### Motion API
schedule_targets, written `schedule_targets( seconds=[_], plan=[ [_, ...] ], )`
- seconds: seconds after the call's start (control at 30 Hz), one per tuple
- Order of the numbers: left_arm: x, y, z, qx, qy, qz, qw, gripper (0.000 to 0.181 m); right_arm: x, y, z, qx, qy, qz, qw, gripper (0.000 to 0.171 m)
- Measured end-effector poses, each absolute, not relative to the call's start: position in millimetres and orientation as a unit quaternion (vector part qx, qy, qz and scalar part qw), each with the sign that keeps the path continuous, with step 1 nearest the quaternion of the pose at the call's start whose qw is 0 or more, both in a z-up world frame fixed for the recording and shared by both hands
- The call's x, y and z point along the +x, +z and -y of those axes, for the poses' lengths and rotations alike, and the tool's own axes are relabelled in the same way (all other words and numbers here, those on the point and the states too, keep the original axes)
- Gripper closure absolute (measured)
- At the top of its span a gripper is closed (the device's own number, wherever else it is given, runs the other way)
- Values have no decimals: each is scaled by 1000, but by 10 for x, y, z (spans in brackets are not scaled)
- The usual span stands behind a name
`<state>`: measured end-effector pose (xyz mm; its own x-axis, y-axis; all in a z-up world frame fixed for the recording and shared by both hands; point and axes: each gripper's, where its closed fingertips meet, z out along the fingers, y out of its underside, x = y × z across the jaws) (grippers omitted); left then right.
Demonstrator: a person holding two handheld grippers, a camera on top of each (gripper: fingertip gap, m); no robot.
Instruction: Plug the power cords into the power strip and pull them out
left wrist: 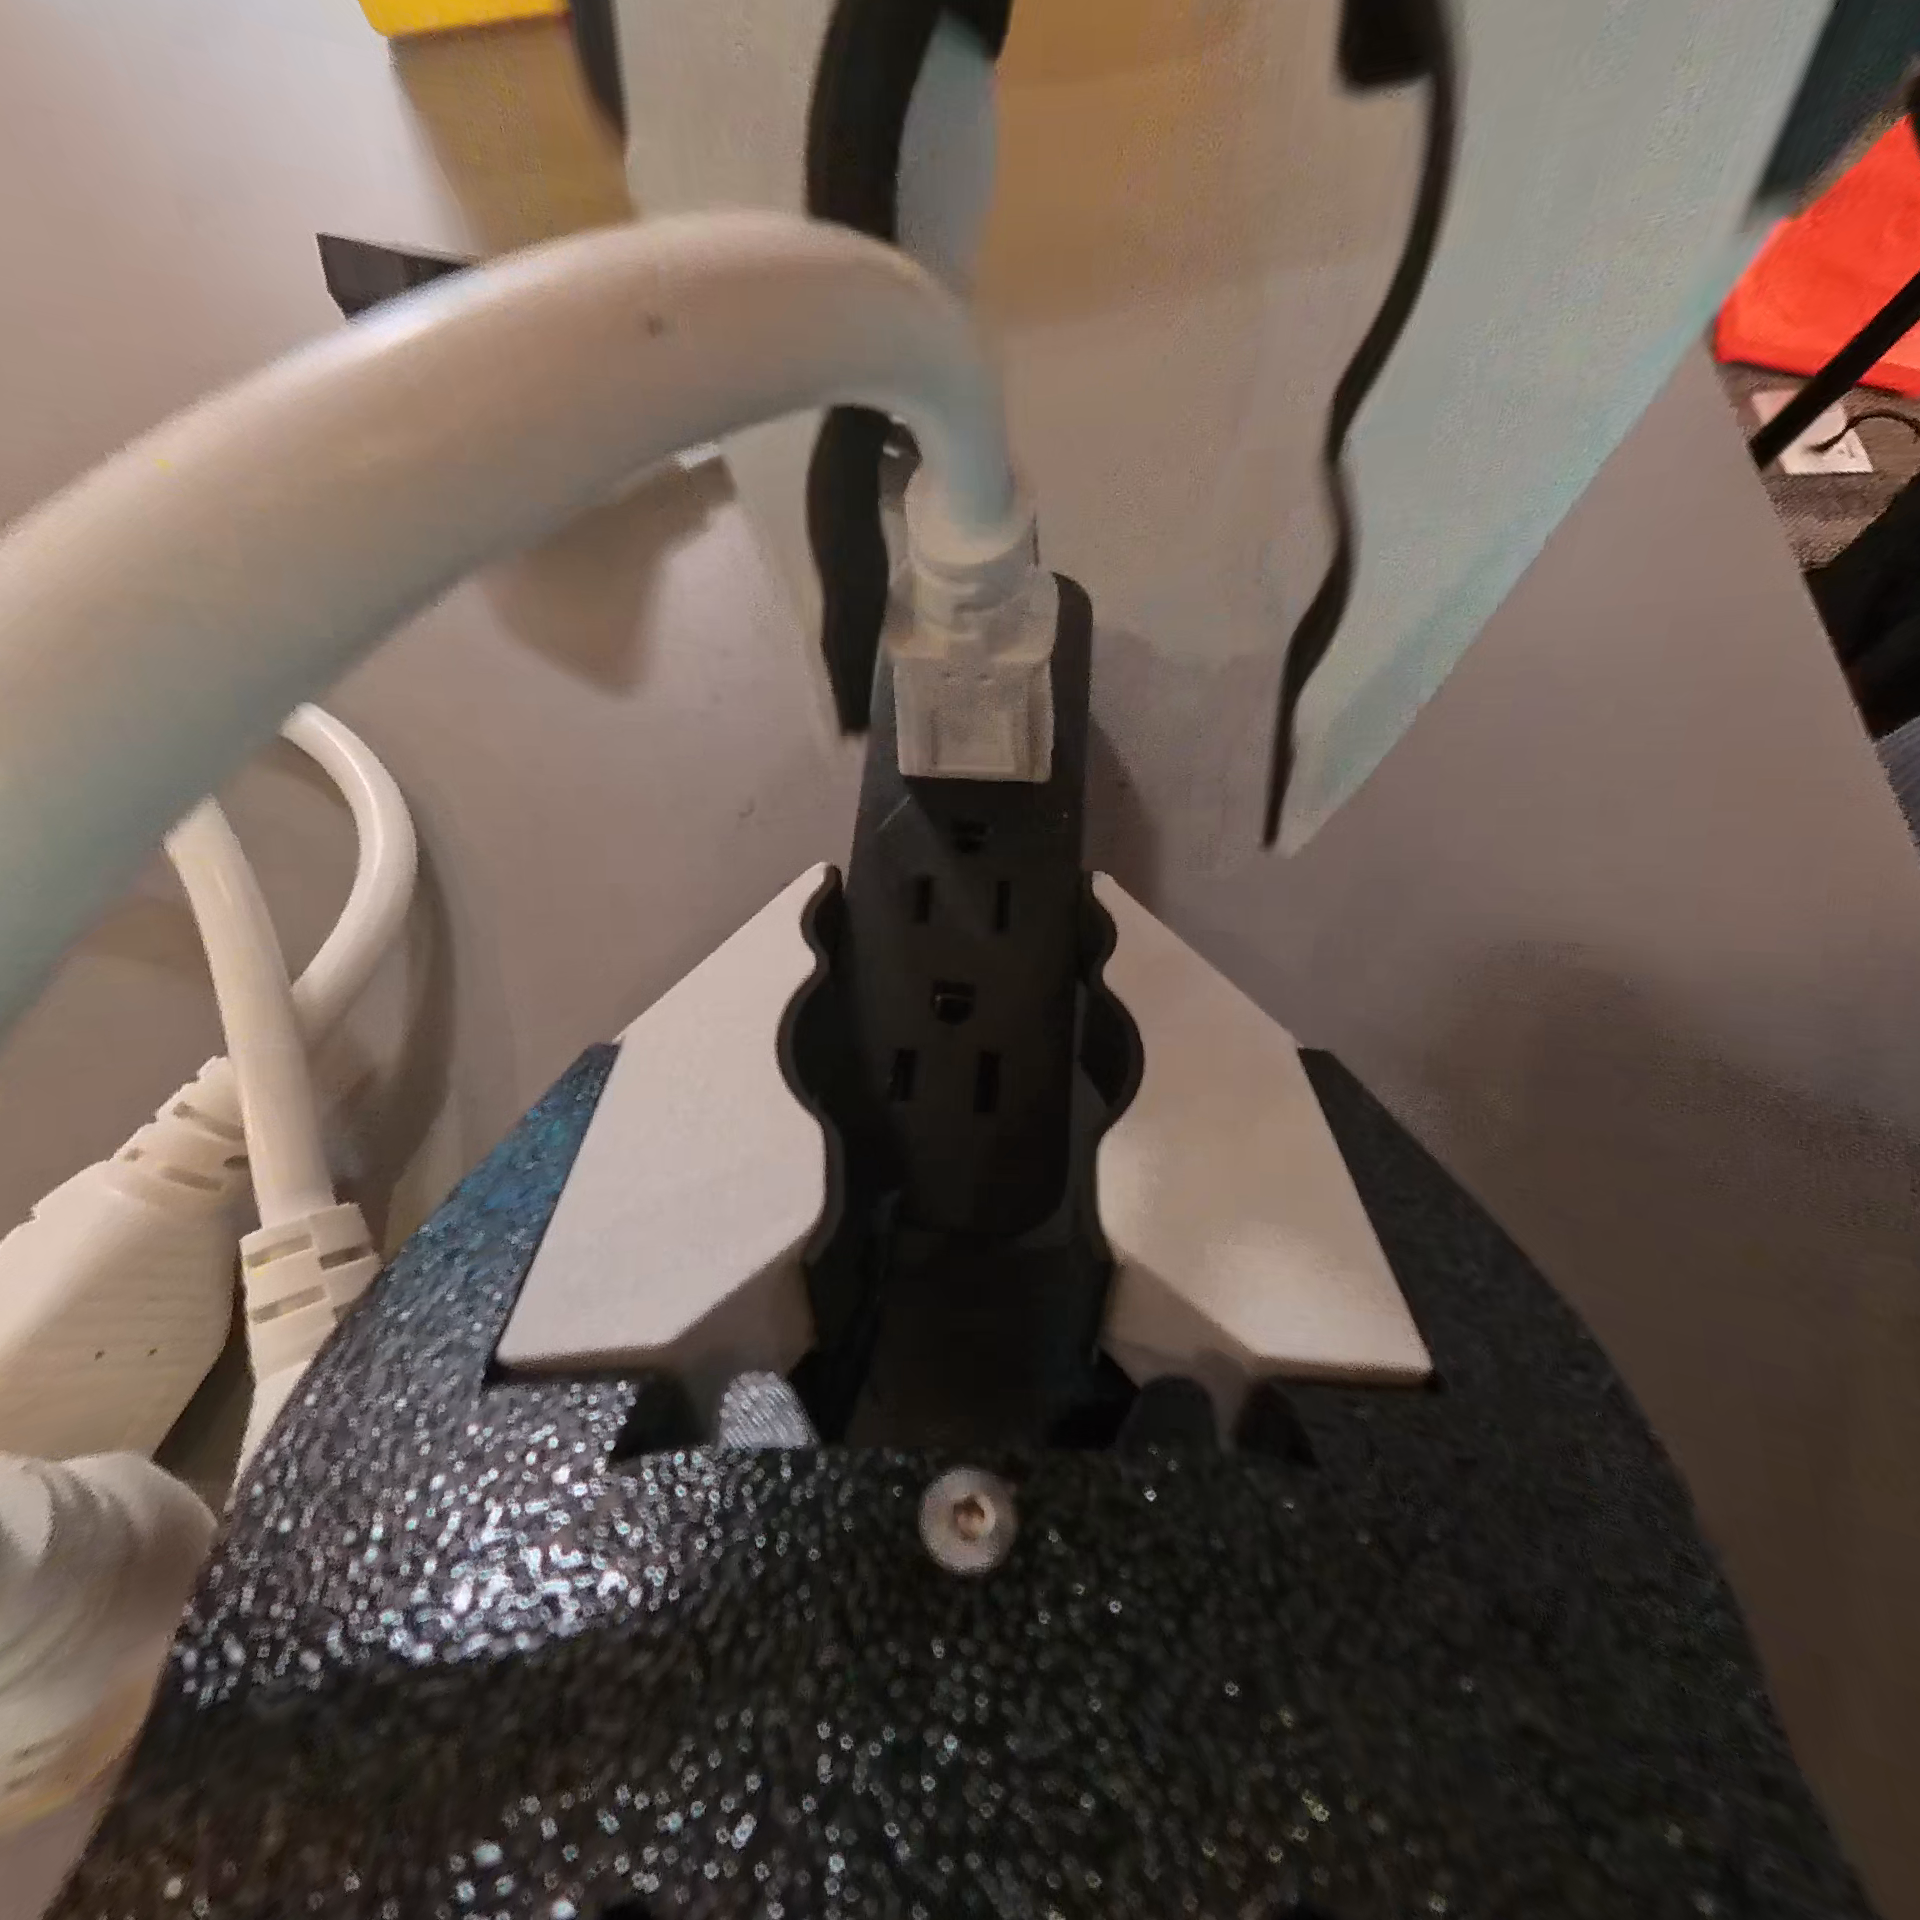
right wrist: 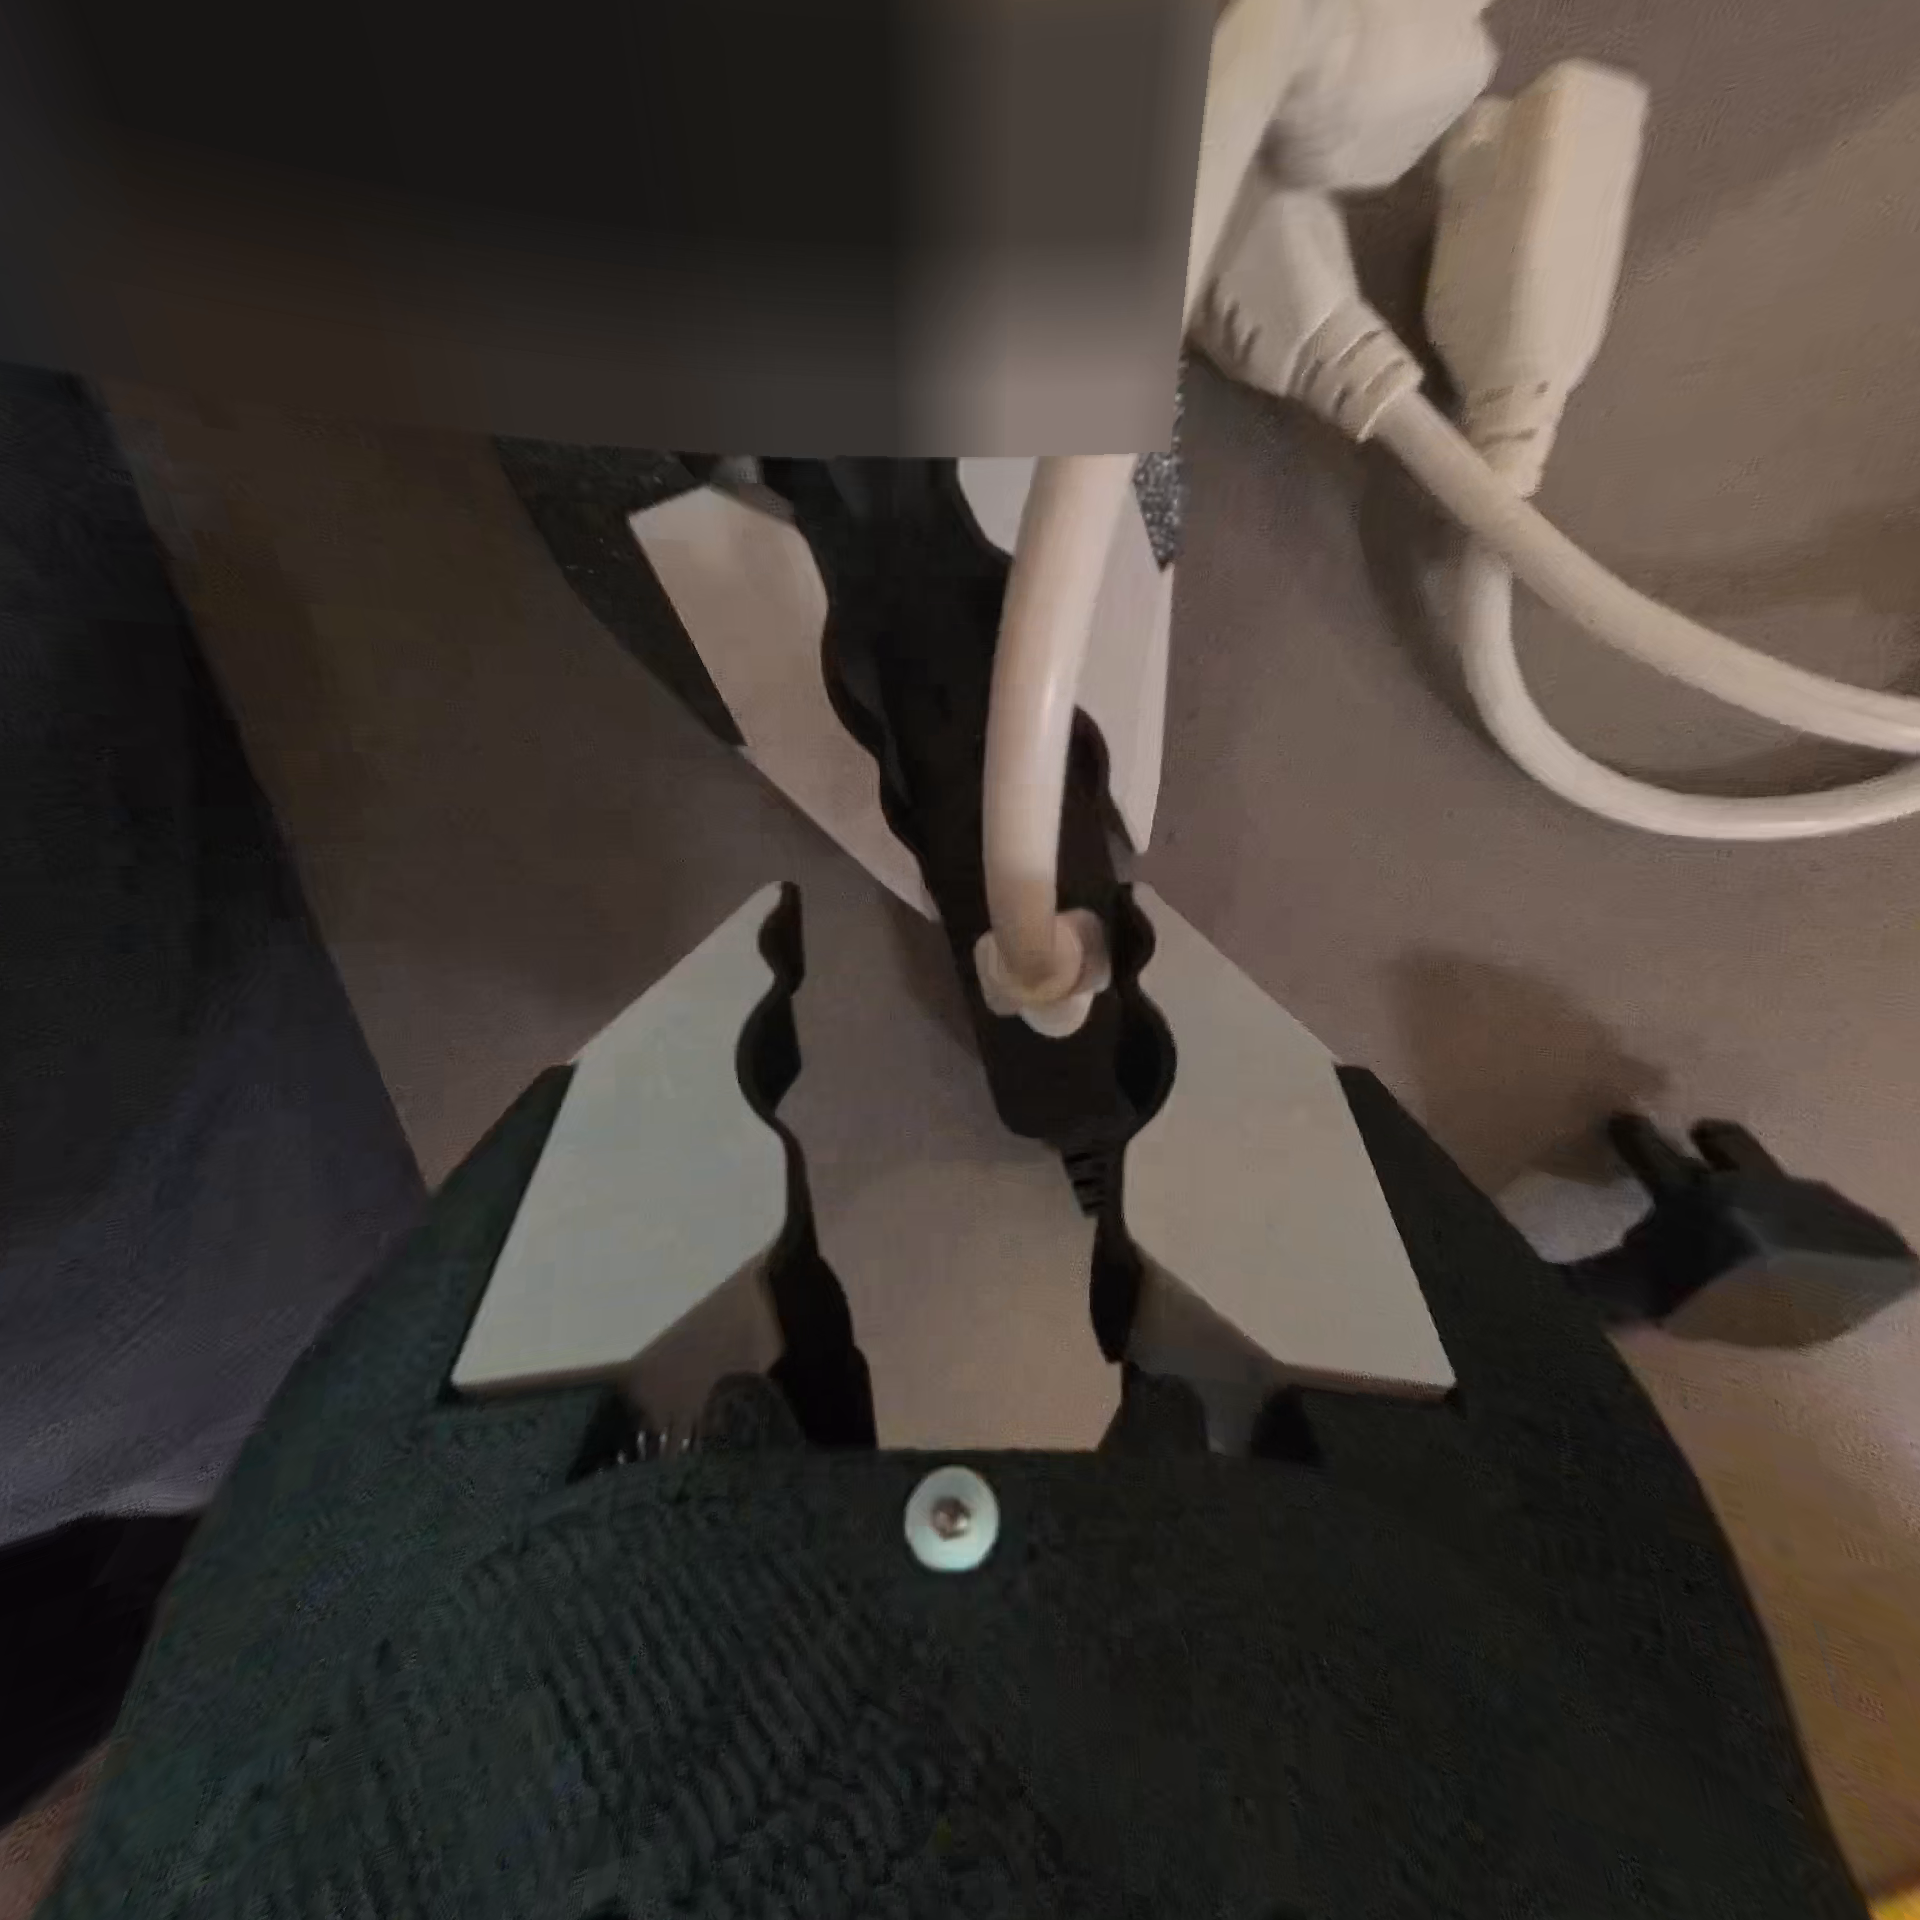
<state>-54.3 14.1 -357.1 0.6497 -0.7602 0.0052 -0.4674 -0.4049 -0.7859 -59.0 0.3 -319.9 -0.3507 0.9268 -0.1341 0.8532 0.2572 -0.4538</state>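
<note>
A black power strip (left wrist: 961, 1039) lies on the grey table, and my left gripper (left wrist: 964, 881) is shut on its sides. A white plug (left wrist: 966, 691) stands in the strip's far outlet, and its white cord (left wrist: 436, 416) arcs up and left. The two nearer outlets are empty. In the right wrist view, my right gripper (right wrist: 956, 904) is open, its jaws either side of the strip's end (right wrist: 1049, 1081). The white plug (right wrist: 1034, 977) sits close to the right finger (right wrist: 1247, 1174). The left gripper's fingers (right wrist: 769, 665) hold the strip beyond it.
Loose white plugs and cords (left wrist: 156, 1247) lie left of the strip and also show in the right wrist view (right wrist: 1507, 260). A loose black plug (right wrist: 1745, 1247) lies on the table at the right. Black cords (left wrist: 1340, 540) and a pale blue surface (left wrist: 1558, 312) lie beyond. Less than 4 cm separates the two grippers' tips.
</note>
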Motion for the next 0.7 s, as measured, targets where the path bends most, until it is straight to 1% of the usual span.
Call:
schedule_targets(
  seconds=[0.07, 0.17, 0.27, 0.33, 0.4, 0.43, 0.47, 0.53, 0.57, 0.63, 0.67, 0.7],
  plan=[
    [-559, -3571, -153, -820, -181, -369, 398, 138, -553, -2965, -115, -570, 279, 756, 160, 108],
    [-573, -3568, -163, -821, -181, -367, 398, 138, -461, -2673, -302, -571, 315, 701, 289, 107],
    [-570, -3571, -161, -822, -185, -365, 396, 136, -363, -2682, -326, -570, 343, 653, 363, 107],
    [-555, -3579, -150, -821, -180, -371, 396, 128, -311, -2745, -344, -565, 352, 624, 408, 107],
    [-535, -3594, -102, -820, -183, -377, 389, 105, -283, -2776, -380, -561, 362, 589, 455, 107],
    [-529, -3588, -89, -820, -180, -376, 392, 100, -267, -2760, -403, -555, 370, 569, 480, 108],
    [-525, -3580, -73, -820, -176, -374, 397, 99, -250, -2754, -425, -549, 377, 554, 500, 111],
    [-536, -3568, -47, -820, -158, -370, 408, 98, -219, -2781, -471, -538, 381, 537, 526, 114],
    [-556, -3558, -37, -821, -151, -363, 413, 100, -215, -2774, -467, -534, 384, 538, 528, 118],
    [-599, -3543, -1, -823, -142, -355, 421, 106, -232, -2779, -447, -519, 389, 555, 522, 118],
    [-630, -3528, 5, -821, -134, -352, 428, 111, -248, -2828, -406, -516, 393, 576, 497, 121],
    [-656, -3511, 6, -819, -127, -350, 436, 116, -269, -2916, -351, -520, 400, 603, 454, 123]
  ],
)
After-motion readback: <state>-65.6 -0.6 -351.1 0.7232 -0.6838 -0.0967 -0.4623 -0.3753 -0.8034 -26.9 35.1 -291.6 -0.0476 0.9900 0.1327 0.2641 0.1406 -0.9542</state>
